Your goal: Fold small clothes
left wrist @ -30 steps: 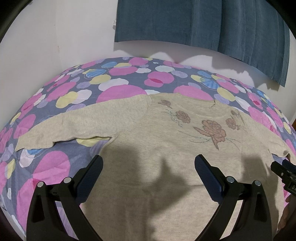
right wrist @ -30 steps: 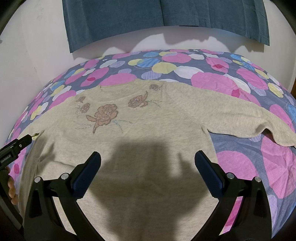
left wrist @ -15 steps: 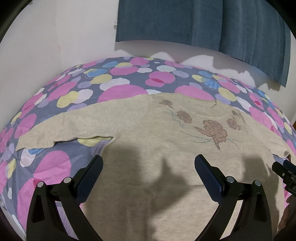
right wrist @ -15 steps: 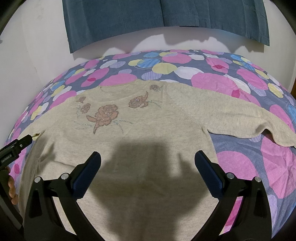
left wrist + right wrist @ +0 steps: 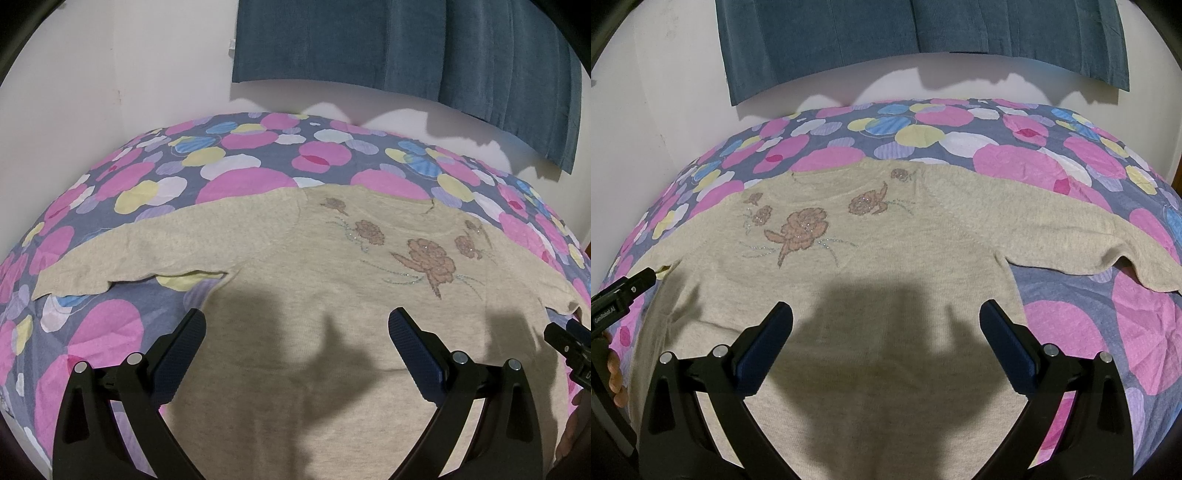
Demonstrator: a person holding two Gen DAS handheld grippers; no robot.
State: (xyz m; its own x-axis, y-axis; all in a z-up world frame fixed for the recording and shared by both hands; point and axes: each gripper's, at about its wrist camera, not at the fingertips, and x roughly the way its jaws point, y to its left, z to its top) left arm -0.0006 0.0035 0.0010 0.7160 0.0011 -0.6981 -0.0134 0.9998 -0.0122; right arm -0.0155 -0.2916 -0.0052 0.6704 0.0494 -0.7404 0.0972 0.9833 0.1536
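Since the earlier frames almost nothing has shifted: in the left wrist view the beige sweater (image 5: 295, 332) sits a touch lower than it did a second ago, and the right wrist view matches its earlier picture.

The sweater lies flat, front up, on a bedspread (image 5: 110, 325) printed with pink, yellow, blue and white circles. Its neckline points toward the white wall (image 5: 110, 74), and a brown flower motif (image 5: 428, 262) sits just below the neckline. One sleeve (image 5: 129, 254) stretches out to the sweater's left side in the left wrist view, and the other sleeve (image 5: 1071, 236) reaches out to its right side in the right wrist view; both rest on the bedspread.

The left gripper (image 5: 295, 332) hangs over the lower body of the sweater with its jaws spread wide and nothing between them. The right gripper (image 5: 886, 325) hangs over the same part of the sweater, jaws likewise wide apart and empty. Both cast dark shadows on the knit.

Above the sweater, a blue-grey cloth (image 5: 923, 33) hangs on the wall.
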